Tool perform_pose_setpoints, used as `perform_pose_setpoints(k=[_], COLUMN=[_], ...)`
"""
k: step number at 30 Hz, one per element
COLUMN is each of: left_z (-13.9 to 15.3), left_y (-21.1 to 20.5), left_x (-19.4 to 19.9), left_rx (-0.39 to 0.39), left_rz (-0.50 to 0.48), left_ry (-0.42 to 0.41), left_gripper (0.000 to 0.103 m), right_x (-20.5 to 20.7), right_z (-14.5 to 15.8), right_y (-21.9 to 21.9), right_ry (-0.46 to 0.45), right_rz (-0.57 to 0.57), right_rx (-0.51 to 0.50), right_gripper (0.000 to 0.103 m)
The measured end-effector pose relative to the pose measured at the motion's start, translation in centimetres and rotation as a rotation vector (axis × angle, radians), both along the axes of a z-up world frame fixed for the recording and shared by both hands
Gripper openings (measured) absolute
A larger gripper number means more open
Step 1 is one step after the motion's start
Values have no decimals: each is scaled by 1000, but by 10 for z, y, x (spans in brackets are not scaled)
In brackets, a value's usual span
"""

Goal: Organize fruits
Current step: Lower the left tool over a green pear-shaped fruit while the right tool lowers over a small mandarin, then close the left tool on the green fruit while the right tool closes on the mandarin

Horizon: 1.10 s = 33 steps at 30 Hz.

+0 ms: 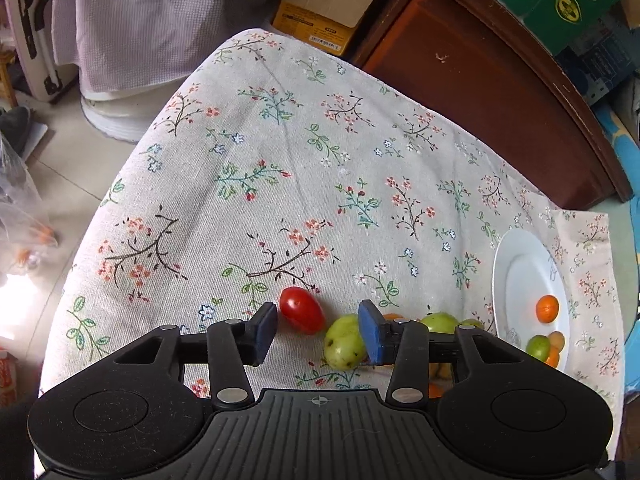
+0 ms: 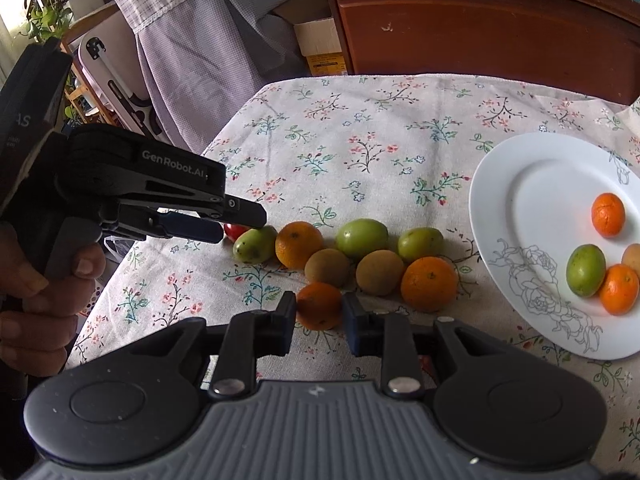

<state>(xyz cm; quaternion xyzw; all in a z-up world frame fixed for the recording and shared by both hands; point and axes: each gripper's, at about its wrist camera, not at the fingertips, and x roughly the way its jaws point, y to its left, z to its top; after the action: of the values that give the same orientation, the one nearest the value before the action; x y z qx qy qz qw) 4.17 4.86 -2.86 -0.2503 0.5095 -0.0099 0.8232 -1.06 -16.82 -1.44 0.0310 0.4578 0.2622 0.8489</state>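
Soft daylight from the left blows out the floor, fisheye bends the edges, focus stays sharp.

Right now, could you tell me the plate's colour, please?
White, with a grey floral outline; right wrist view.

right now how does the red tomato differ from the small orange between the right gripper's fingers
The red tomato is glossy, smooth and elongated; the small orange is round and dimpled. The tomato lies at the left end of the fruit row with nothing around it, ahead of the left gripper, while the orange sits between the right gripper fingers. Both rest on the floral tablecloth, off the plate.
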Motion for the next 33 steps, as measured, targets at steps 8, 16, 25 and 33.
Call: perform_pose_setpoints(k=[8,16,25,33], left_z=[4,20,18,17], left_y=[-4,-27,-57,-66], left_x=[0,-14,-24,-25], left_rx=[22,103,315,431], left_rz=[-31,-289,-454,-615], left_ry=[-13,-123,-206,-226], left_gripper=[33,33,34,36], right_x=[-1,0,2,2], right_z=[0,1,1,2], right_y=[2,-3,-8,-10], right_ry=[-14,-8,6,15], right_rz=[2,-39,-69,-81], right_rx=[-12,-16,-4,-2], right_gripper=[25,25,25,25])
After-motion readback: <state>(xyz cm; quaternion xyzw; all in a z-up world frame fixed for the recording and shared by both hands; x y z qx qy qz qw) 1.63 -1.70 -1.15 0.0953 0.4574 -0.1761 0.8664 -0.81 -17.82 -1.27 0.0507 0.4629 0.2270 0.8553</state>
